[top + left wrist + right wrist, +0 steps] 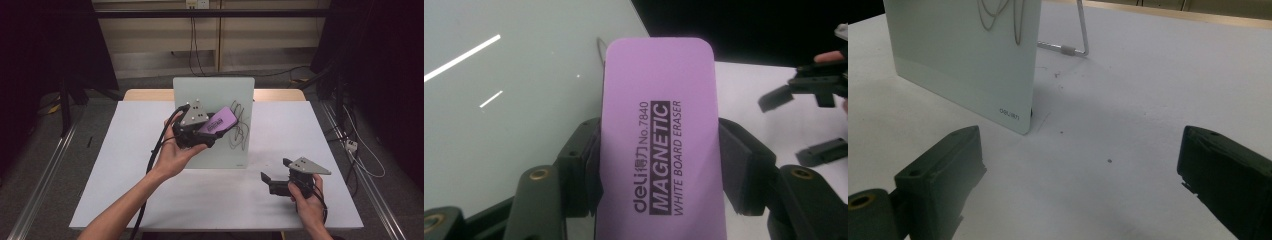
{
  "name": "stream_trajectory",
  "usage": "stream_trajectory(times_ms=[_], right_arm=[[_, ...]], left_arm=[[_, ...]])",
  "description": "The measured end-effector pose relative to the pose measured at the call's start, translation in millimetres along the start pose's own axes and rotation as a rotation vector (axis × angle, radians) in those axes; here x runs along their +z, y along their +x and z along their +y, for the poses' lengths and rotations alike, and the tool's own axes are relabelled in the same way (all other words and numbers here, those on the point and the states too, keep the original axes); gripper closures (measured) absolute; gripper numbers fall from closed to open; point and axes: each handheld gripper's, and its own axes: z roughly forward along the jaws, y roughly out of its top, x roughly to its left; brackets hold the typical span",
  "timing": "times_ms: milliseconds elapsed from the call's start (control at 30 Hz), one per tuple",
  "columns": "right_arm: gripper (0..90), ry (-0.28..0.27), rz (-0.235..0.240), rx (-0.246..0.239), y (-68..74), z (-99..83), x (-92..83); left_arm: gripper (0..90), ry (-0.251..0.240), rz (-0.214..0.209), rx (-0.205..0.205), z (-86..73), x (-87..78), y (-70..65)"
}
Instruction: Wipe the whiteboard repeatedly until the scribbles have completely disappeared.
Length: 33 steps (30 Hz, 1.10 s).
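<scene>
White table (150, 195), wall outlet (196, 4) w/ cables, dark curtains (45, 45)

Desk (150, 190): white top, wooden edge visible at the far side. Floor (45, 150): grey, with metal rails along both sides. Rear wall (150, 35): beige panels; socket (196, 4) at top, cables hanging from it. Dark curtains (40, 40) flank both sides. Lighting dim.

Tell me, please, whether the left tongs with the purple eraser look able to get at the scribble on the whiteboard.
Probably yes: the left tongs hold the purple eraser right beside the scribble on the whiteboard, and nothing stands between them.
</scene>
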Motion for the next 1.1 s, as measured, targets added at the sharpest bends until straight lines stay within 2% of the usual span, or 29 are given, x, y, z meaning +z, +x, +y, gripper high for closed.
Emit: stream_trajectory(times_ms=[100, 333, 433, 567, 800, 1100], right_arm=[[4.2, 0.000, -0.001, 0.002, -0.6, -0.2, 0.0], [4.2, 0.002, 0.003, 0.000, -0.6, -0.2, 0.3], [4.1, 0.005, 0.012, 0.015, -1.1, -0.6, 0.4], [4.0, 0.006, 0.013, 0.014, -0.6, -0.6, 0.2], [4.0, 0.006, 0.016, 0.009, -0.5, -0.7, 0.5], [4.0, 0.007, 0.017, 0.011, 0.0, -0.4, 1.2]], left_arm=[[40.9, 0.011, 0.018, 0.007, 5.7, 5.3, 2.9], [41.0, -0.017, 0.026, 0.023, 18.2, 10.9, 7.4], [40.9, -0.031, 0.022, 0.022, 22.7, 13.4, 10.1], [41.0, -0.024, 0.030, 0.019, 26.0, 19.8, 13.9], [41.0, -0.020, 0.006, 0.017, 25.9, 24.0, 17.4], [41.1, -0.023, 0.009, 0.022, 34.9, 25.1, 19.9]])
